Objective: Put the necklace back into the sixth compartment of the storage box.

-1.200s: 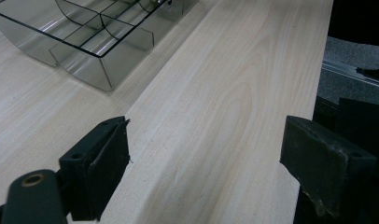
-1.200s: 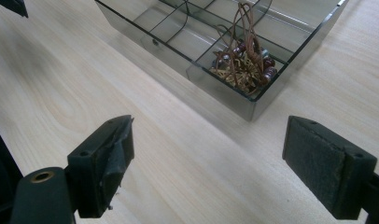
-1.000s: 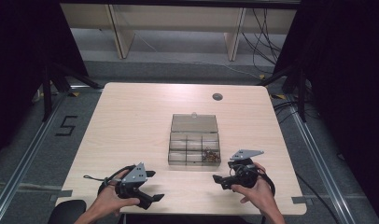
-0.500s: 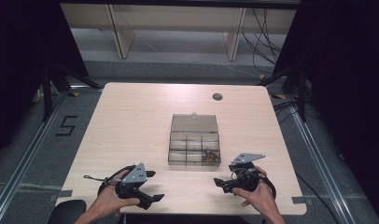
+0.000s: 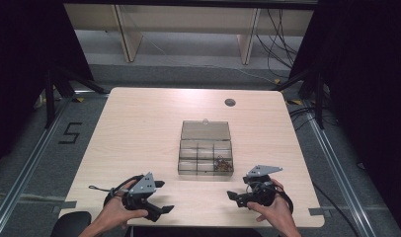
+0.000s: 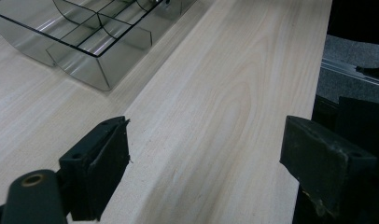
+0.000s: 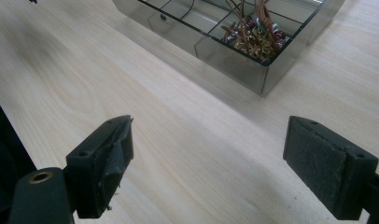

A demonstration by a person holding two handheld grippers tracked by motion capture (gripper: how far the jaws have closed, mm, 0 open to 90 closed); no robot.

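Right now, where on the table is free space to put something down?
The table is bare left of the open compartment box, and behind it up to the round hole. The near edge is crowded: left gripper and right gripper.

My left handheld black two-jaw gripper (image 5: 160, 196) carries a grey three-cornered plate on top and trails a looped black cable. My right black gripper (image 5: 233, 195) bears the same grey plate and a black cable. Each jaw ends in a flat, rectangular, matt black pad (image 7: 330, 165); a brass-coloured eyelet (image 6: 31, 179) marks the jaw base.
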